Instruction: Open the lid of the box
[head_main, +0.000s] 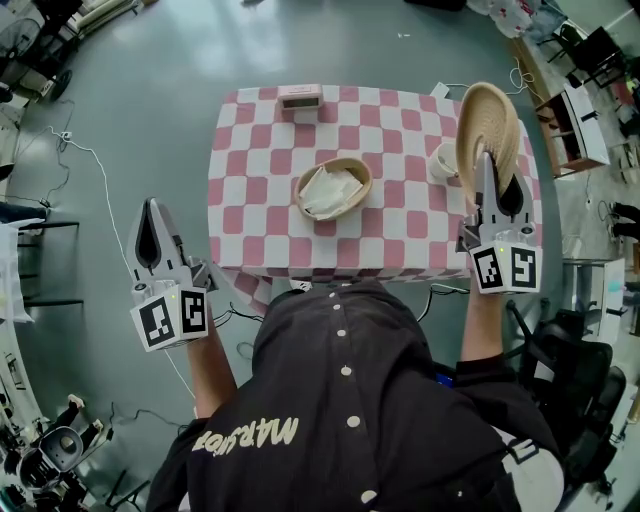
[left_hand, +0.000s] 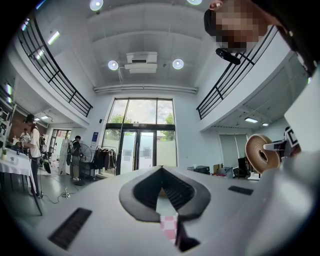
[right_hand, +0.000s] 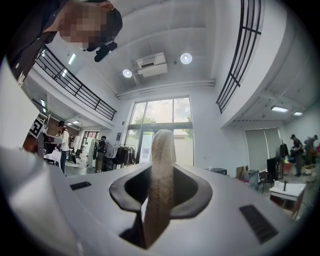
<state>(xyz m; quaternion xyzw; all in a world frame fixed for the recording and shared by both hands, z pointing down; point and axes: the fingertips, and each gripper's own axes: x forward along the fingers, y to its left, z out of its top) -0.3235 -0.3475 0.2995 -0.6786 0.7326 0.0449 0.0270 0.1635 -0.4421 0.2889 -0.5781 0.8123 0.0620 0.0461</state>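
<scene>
A round woven basket (head_main: 352, 166), the box, stands uncovered at the middle of the checkered table (head_main: 250, 165), with white paper lying inside it. Its woven lid (head_main: 487, 125) is held upright on edge above the table's right side, with my right gripper (head_main: 487, 162) shut on its rim. In the right gripper view the lid (right_hand: 162, 145) runs straight up between the jaws of that gripper (right_hand: 161, 172). My left gripper (head_main: 152, 206) hangs over the floor left of the table, shut and holding nothing. The left gripper view shows its tips (left_hand: 161, 170) meeting and the lid (left_hand: 262, 153) far right.
A small pink box (head_main: 300, 96) sits at the table's far edge. A white cup (head_main: 442, 162) stands just left of the raised lid. Cables run over the grey floor (head_main: 150, 90) on the left. Chairs and shelves (head_main: 575, 120) crowd the right side.
</scene>
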